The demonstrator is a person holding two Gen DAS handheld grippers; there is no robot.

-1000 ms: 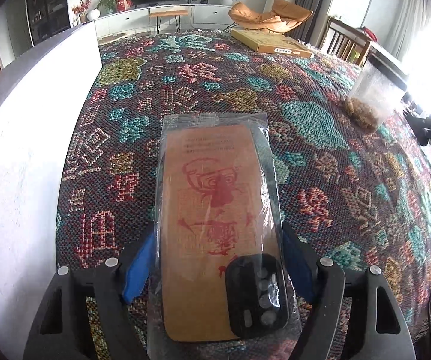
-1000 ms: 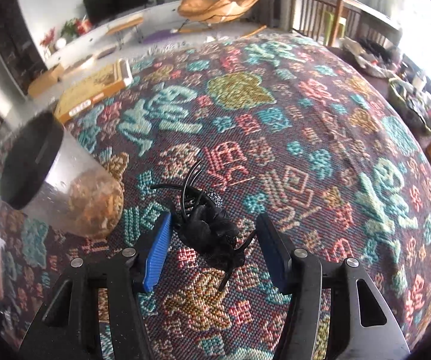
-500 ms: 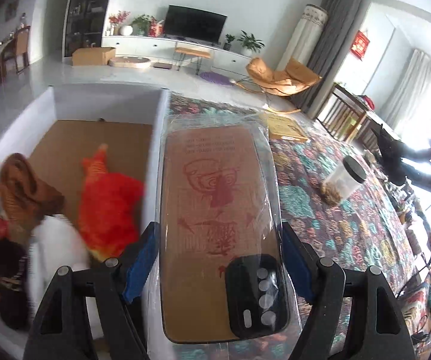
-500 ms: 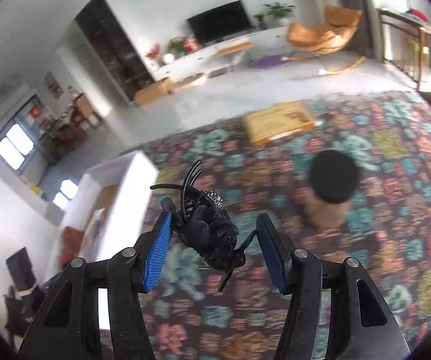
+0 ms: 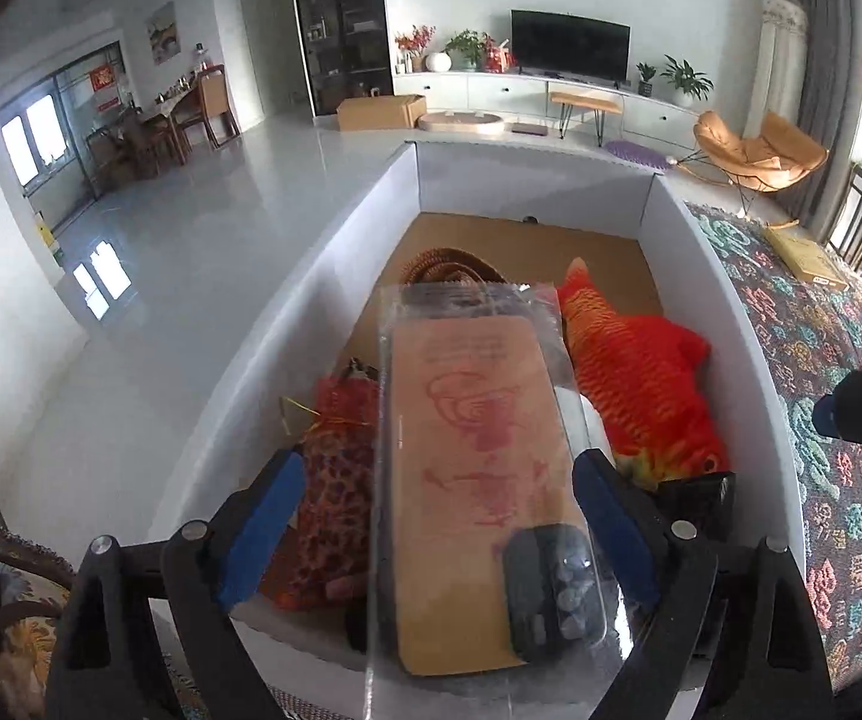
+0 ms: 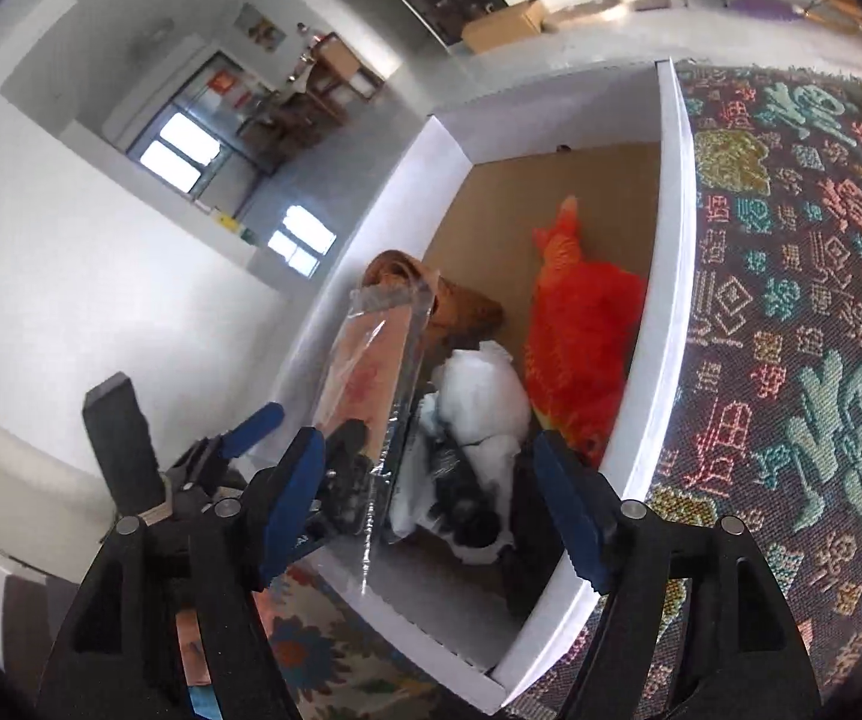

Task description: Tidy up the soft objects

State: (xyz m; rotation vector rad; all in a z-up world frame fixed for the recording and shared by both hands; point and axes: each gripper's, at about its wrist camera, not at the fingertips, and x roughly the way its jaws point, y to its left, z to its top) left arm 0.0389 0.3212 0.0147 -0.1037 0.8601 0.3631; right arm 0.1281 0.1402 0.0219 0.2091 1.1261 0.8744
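Observation:
My left gripper (image 5: 431, 516) sits around a bagged phone case (image 5: 479, 480), a tan card with a black case in clear plastic; the blue pads stand a little off its edges, and it hangs over the white box (image 5: 311, 300). The case also shows in the right wrist view (image 6: 371, 372). My right gripper (image 6: 431, 498) is open and empty above the box's near end (image 6: 641, 408). A black object (image 6: 461, 504) lies on a white soft item (image 6: 479, 396) below it. An orange plush fish (image 5: 629, 372) (image 6: 587, 324) lies in the box.
A brown woven item (image 5: 449, 264) and a red patterned pouch (image 5: 341, 450) lie in the box. The patterned cloth (image 6: 791, 300) covers the table right of the box. A yellow flat box (image 5: 803, 258) lies far right. The floor drops away to the left.
Both grippers swung left from the table to over the box. The right gripper opened and the black spidery item it held is gone from its jaws. The left jaws look wider.

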